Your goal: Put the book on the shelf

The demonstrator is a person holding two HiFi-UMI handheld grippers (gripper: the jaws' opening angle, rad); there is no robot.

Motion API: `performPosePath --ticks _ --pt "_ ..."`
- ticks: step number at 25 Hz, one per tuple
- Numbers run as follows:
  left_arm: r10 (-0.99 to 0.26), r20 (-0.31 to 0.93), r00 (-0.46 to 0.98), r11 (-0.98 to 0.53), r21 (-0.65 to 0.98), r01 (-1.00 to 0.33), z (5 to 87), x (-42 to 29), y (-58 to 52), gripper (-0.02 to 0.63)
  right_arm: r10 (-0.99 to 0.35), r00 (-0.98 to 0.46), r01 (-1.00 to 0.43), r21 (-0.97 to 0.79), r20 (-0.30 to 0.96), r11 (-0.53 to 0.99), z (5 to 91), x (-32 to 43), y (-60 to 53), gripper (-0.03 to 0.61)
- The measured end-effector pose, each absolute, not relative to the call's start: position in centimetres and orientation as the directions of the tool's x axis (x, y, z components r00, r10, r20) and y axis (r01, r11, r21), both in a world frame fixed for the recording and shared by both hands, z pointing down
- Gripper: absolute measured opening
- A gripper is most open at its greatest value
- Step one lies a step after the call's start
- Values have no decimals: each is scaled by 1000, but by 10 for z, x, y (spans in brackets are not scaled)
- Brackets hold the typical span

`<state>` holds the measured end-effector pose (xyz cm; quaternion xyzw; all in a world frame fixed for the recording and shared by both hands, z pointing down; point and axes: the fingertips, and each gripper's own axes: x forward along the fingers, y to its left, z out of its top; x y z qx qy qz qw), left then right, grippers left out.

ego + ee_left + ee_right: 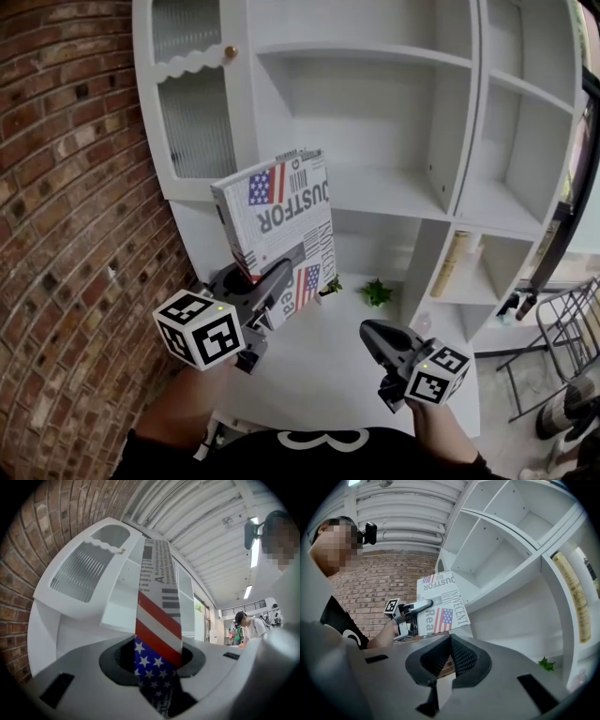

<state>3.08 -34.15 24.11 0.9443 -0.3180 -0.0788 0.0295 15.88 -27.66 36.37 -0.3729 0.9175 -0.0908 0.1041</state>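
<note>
The jaws of the left gripper (270,281) squeeze the bottom edge of the book (277,220), and the jaws of the right gripper (373,334) are pressed together with nothing in them. The book is up in the air in front of the white shelf (394,192), not on it yet. I think picking up is done; putting it in is left.

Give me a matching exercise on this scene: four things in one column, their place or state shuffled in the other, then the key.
1. book
2. left gripper
3. right gripper
4. brick wall

A. jaws together, nothing between them
B. held in front of the white shelf unit
C. left of that unit in the head view
D. clamped on the book

Pairs: 1-B, 2-D, 3-A, 4-C
</note>
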Motion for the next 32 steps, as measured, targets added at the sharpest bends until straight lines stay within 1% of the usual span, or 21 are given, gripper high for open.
performPosePath --ticks 9,17,25,32 --pt "-637 -193 746 -763 22 -646 181 30 -361 153 -696 -707 -672 -187 -127 717 348 162 -283 11" --pt "-687 -232 689 -704 -22 -710 129 34 -399 153 -692 -709 -670 -176 -135 721 345 172 -287 11" --pt "-746 -208 633 -640 -42 -768 112 52 -442 153 -690 -714 -669 -173 -123 723 346 185 -285 11" --pt "-810 -162 564 -571 -4 -821 110 62 -488 153 -712 -693 -688 -192 -113 700 354 209 -283 11"
